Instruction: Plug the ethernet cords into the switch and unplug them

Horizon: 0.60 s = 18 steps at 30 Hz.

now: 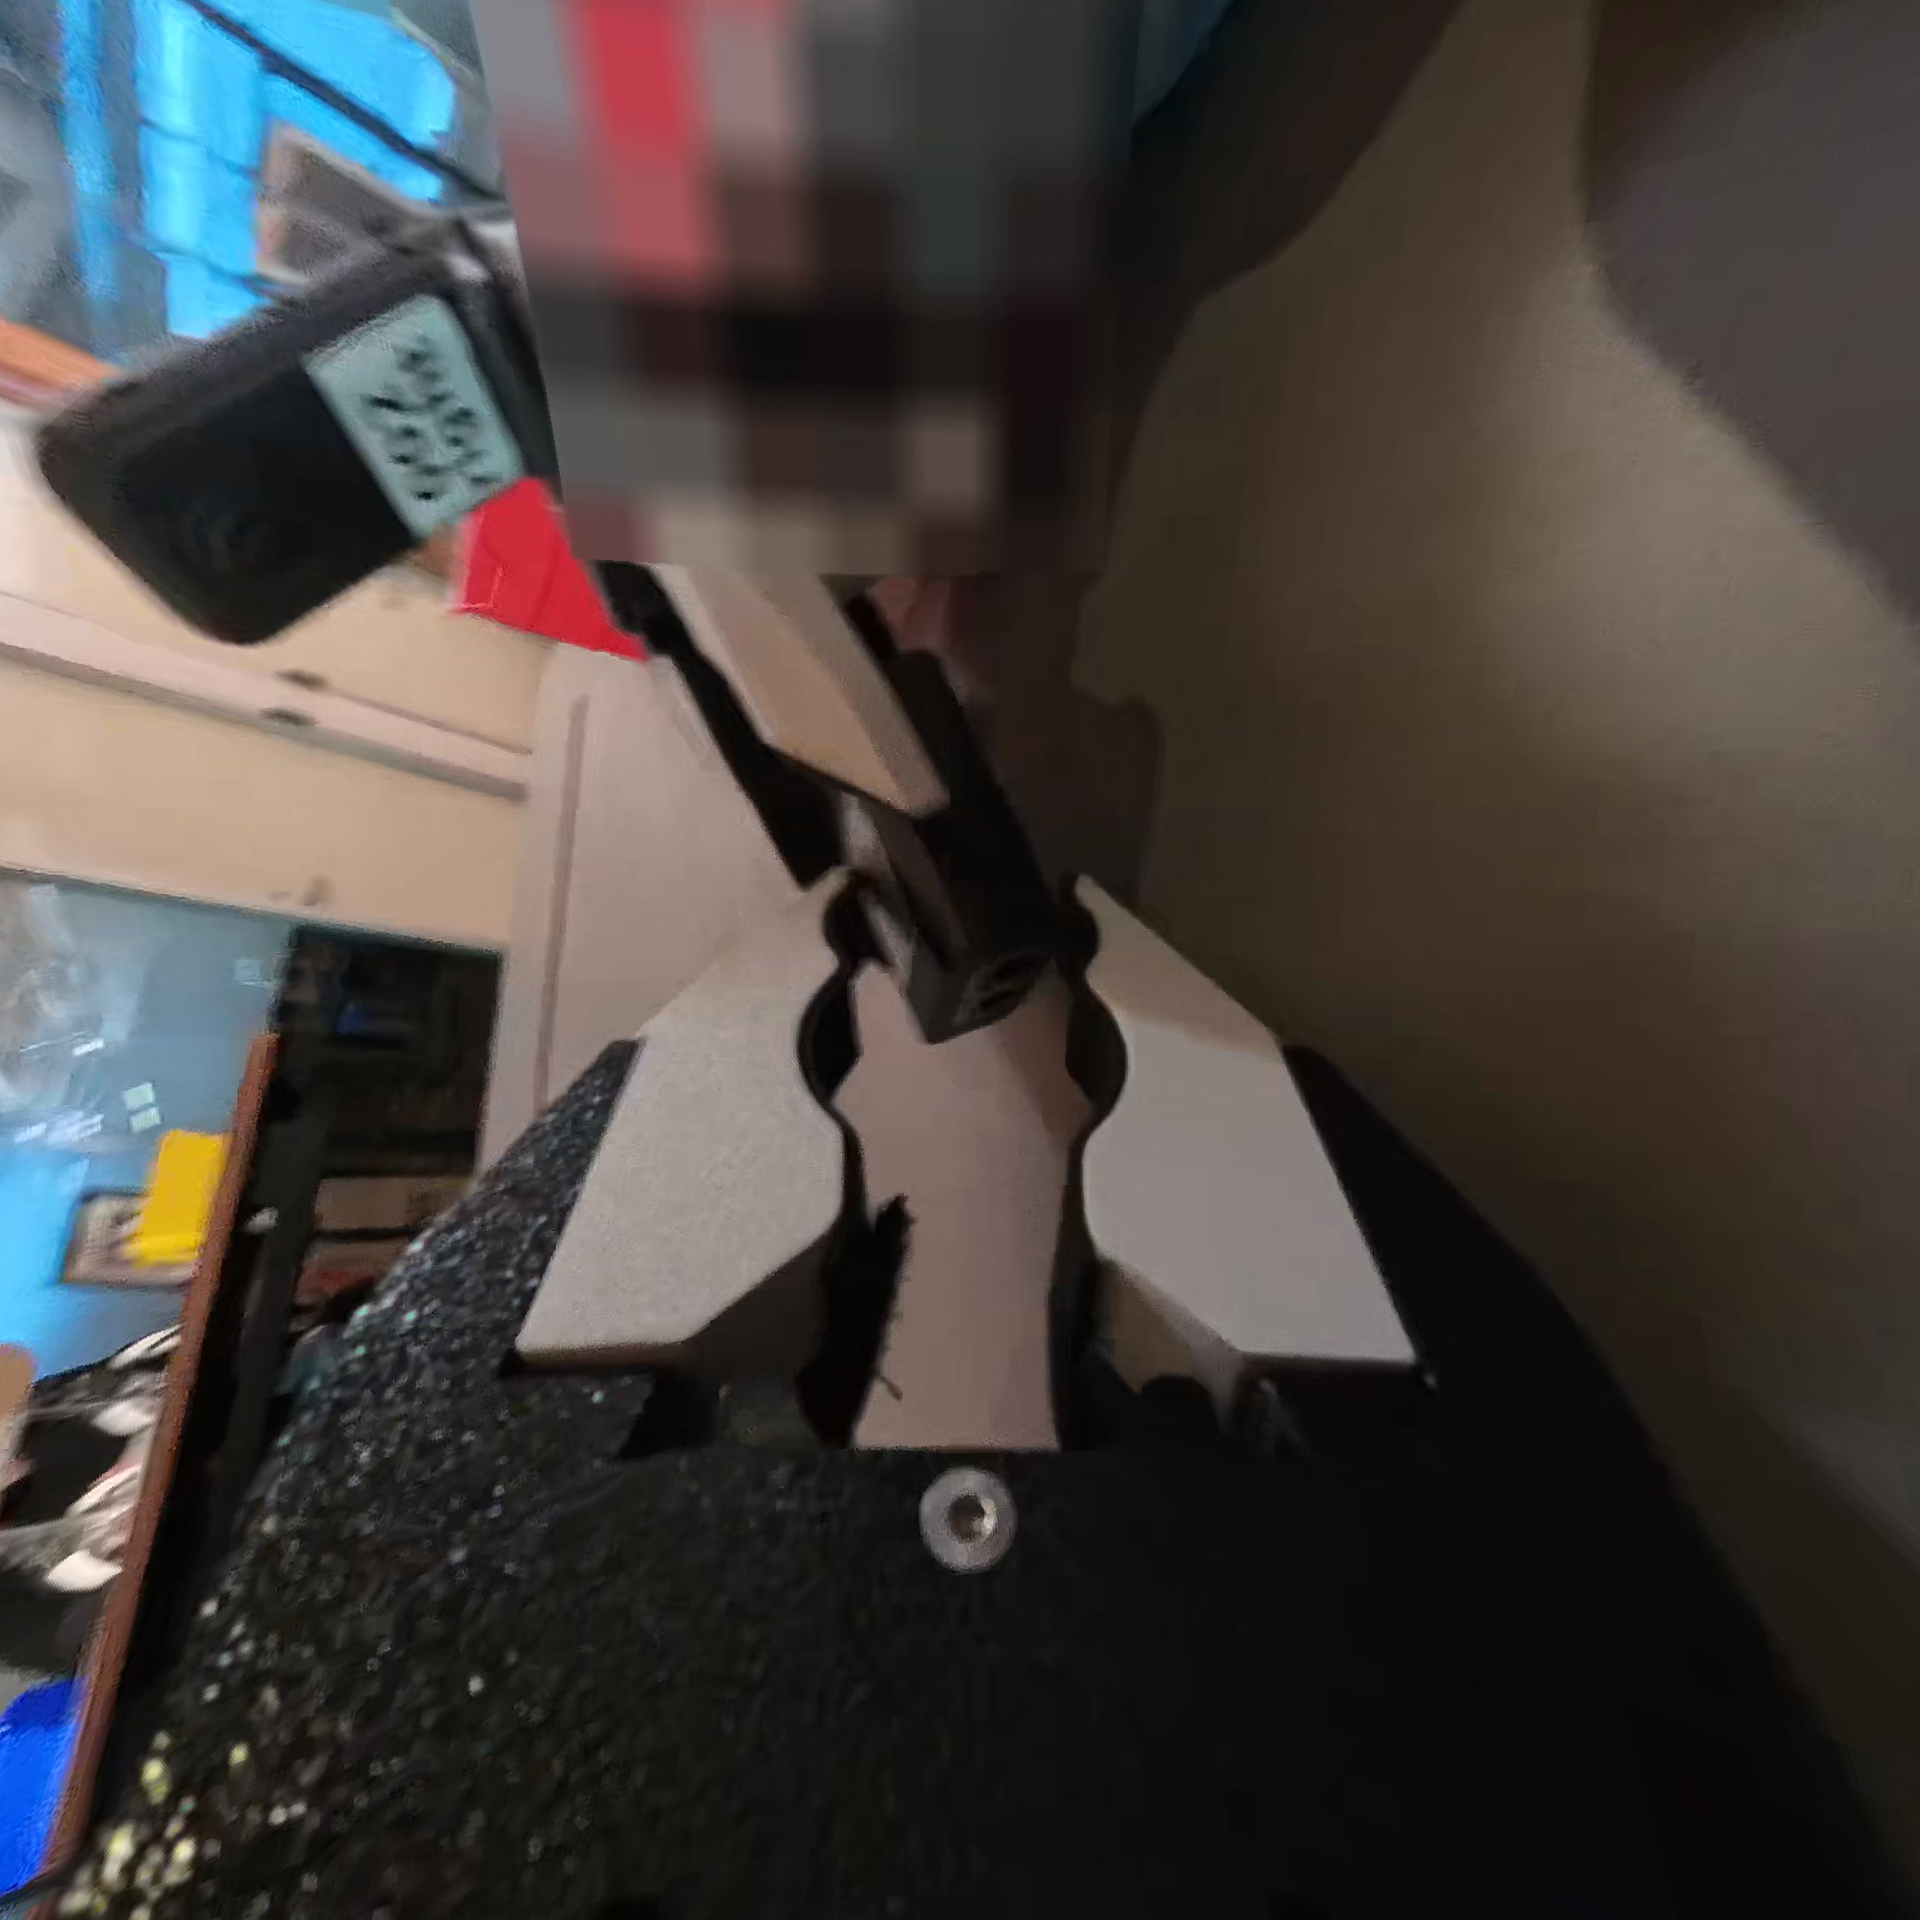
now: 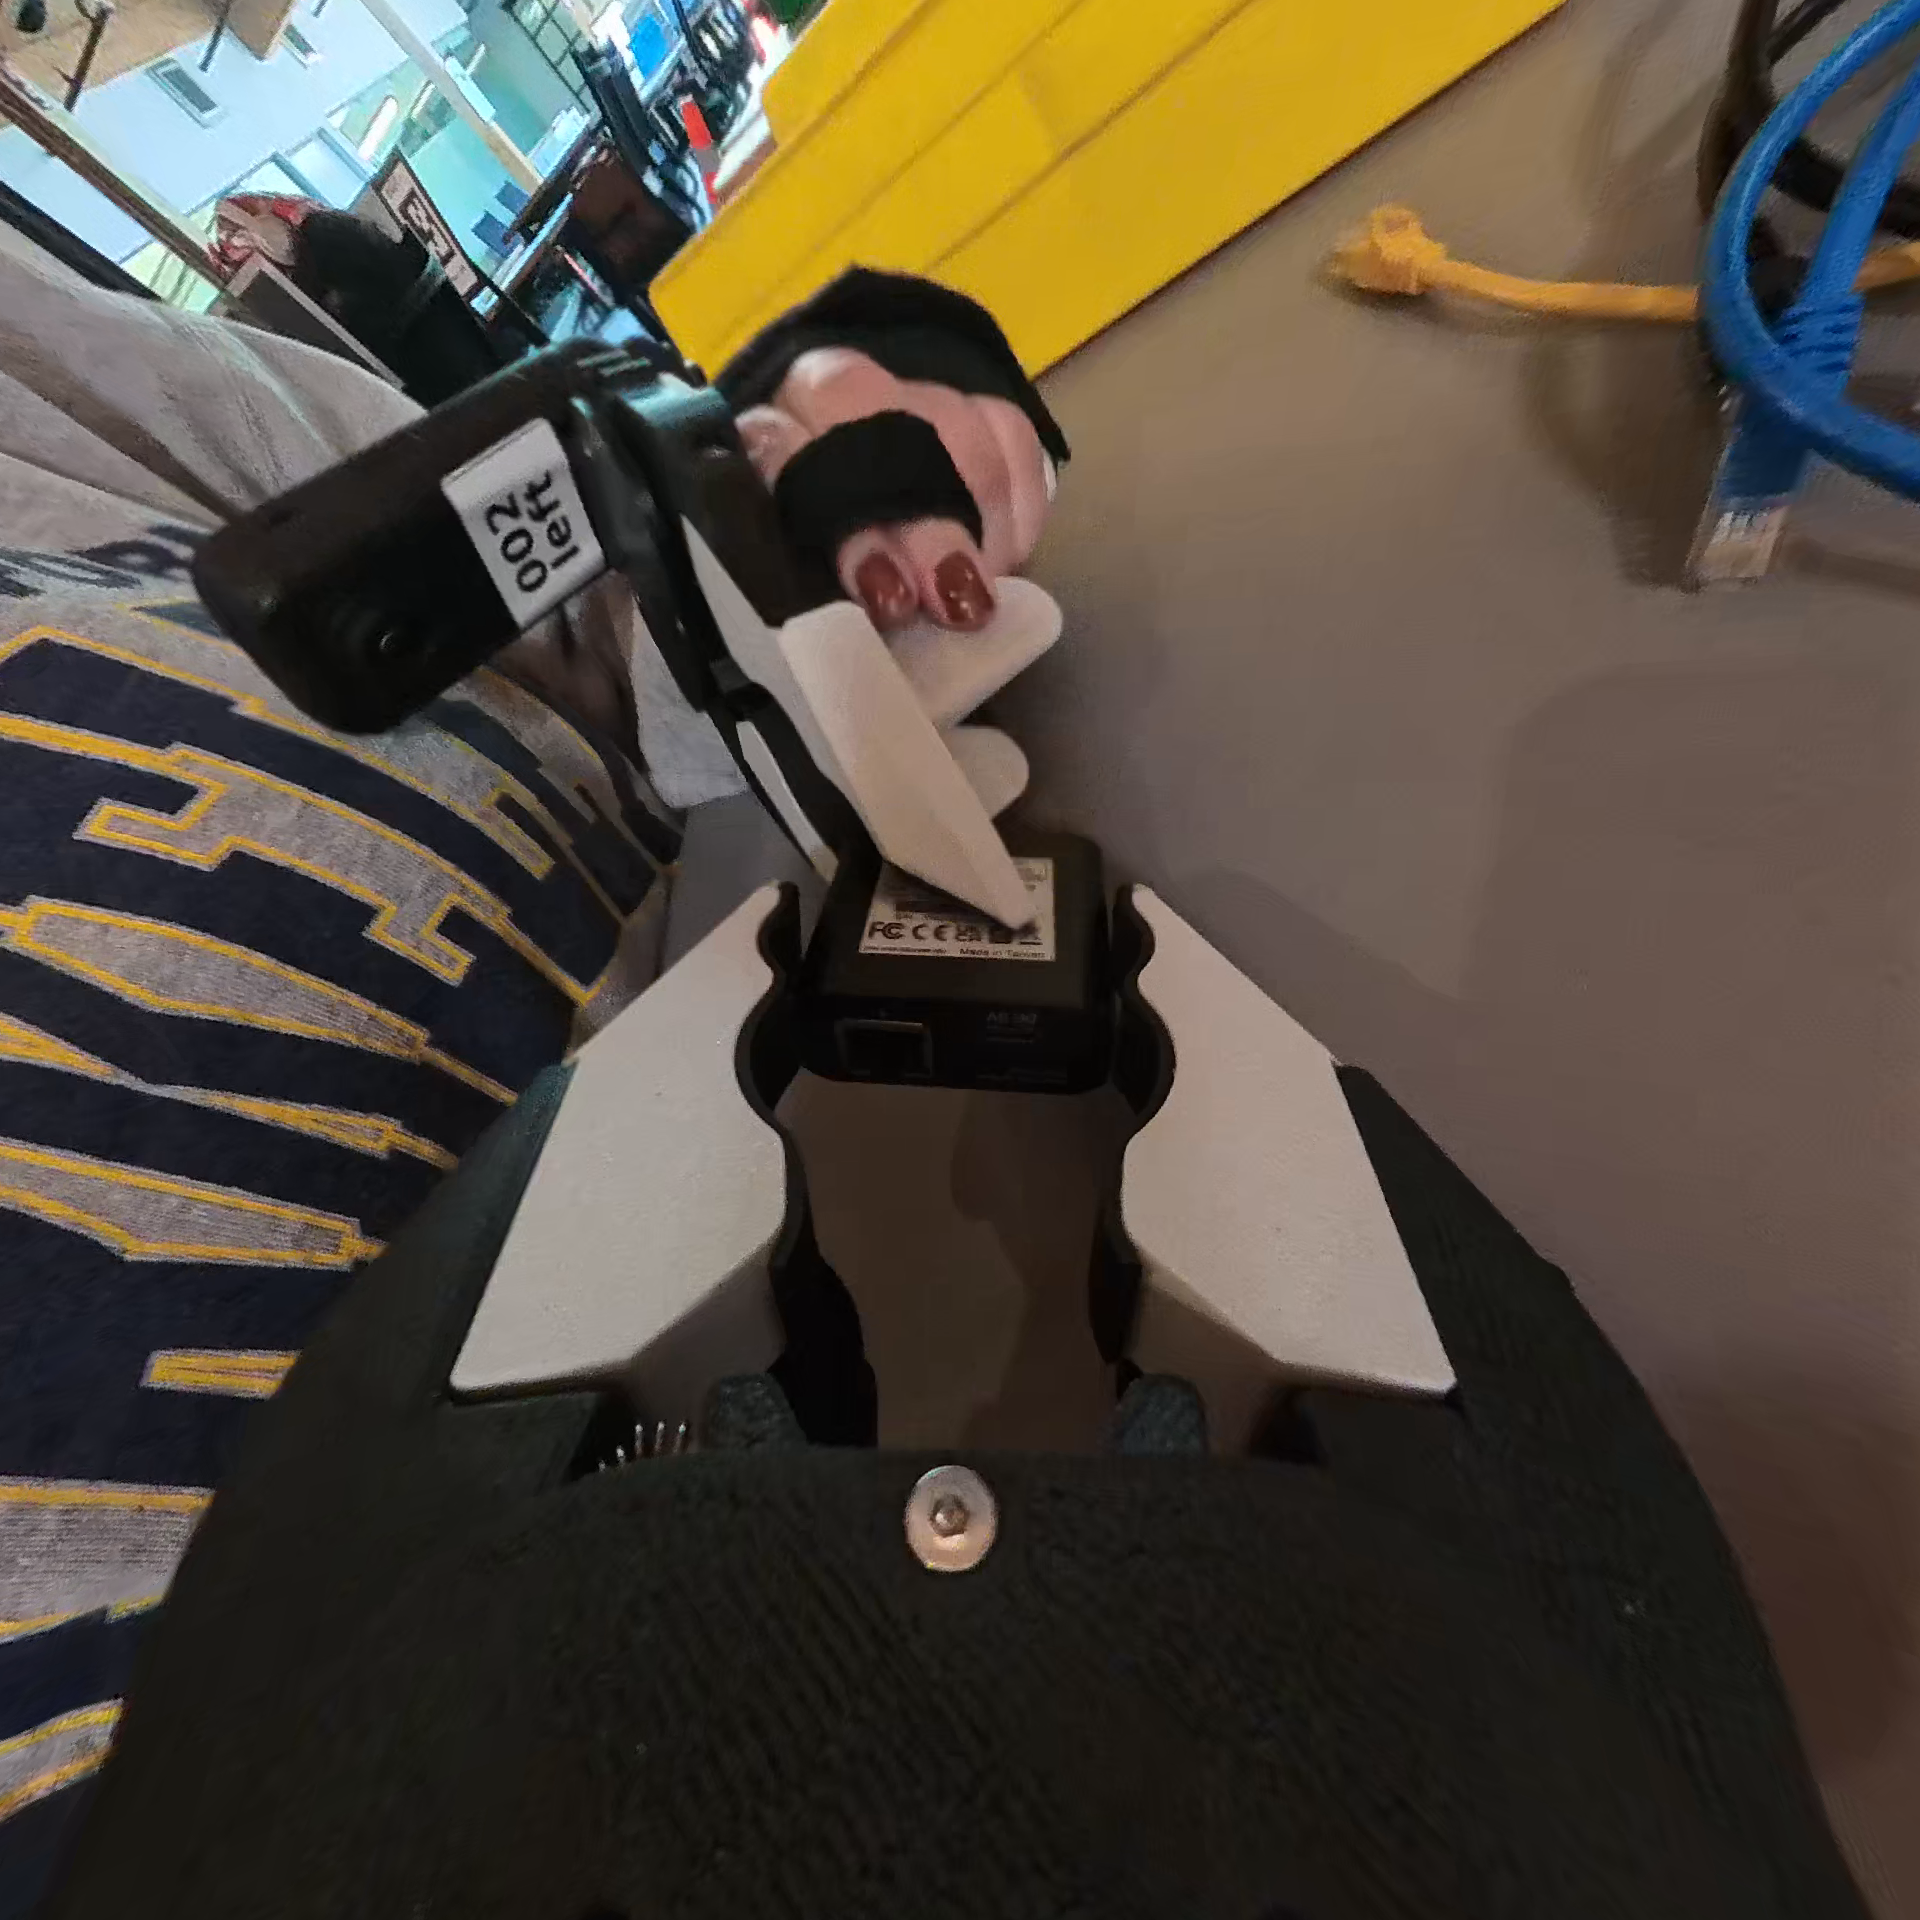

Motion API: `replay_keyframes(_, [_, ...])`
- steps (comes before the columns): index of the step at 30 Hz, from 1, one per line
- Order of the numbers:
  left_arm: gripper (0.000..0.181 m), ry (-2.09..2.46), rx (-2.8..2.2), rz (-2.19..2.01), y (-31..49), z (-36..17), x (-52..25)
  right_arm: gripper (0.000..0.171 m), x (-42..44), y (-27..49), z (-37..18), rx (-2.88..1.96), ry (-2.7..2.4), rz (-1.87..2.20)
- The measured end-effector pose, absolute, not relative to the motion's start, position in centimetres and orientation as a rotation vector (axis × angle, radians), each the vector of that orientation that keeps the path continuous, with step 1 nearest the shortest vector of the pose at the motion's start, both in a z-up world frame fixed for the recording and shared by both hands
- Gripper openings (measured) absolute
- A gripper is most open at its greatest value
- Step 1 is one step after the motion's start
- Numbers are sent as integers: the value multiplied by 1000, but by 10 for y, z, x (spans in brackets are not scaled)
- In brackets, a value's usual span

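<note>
The small black switch (image 2: 956, 997) sits between my right gripper's (image 2: 956, 906) fingertips, which close on its two sides and hold it just above the table, port face toward the camera. My left gripper (image 2: 1013, 914) comes down from the upper left, with one white finger lying on the switch's labelled top. In the left wrist view, my left gripper (image 1: 956, 904) straddles the switch (image 1: 977, 971) edge-on with slim gaps. Blur hides whether it grips. A white finger (image 1: 821, 707) of the right gripper shows beyond. A blue ethernet cord (image 2: 1766, 343) and a yellow cord (image 2: 1455, 275) lie unplugged at the far right.
The grey-brown table (image 2: 1455, 935) stretches to the right. A yellow box (image 2: 1039, 156) stands at the back. The person's patterned sweater (image 2: 260, 935) fills the left side, close to the grippers. The blue cord's plug (image 2: 1735, 530) rests on the table. My two grippers' fingertips are within a few centimetres of each other.
</note>
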<state>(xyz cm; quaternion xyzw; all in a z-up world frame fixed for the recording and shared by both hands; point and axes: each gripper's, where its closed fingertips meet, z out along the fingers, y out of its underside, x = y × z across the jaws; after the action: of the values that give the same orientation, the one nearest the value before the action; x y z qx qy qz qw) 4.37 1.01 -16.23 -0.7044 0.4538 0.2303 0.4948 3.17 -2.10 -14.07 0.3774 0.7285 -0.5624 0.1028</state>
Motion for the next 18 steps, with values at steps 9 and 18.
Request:
replay_keyframes(9, [22,692,-1835,685,9,-143,-23,82,-20,31,-129,1509,2411,-1947])
replay_keyframes(18, [21,245,-1766,572,-28,-114,-70,57,-99,63,-134,1535,3123,-1592])
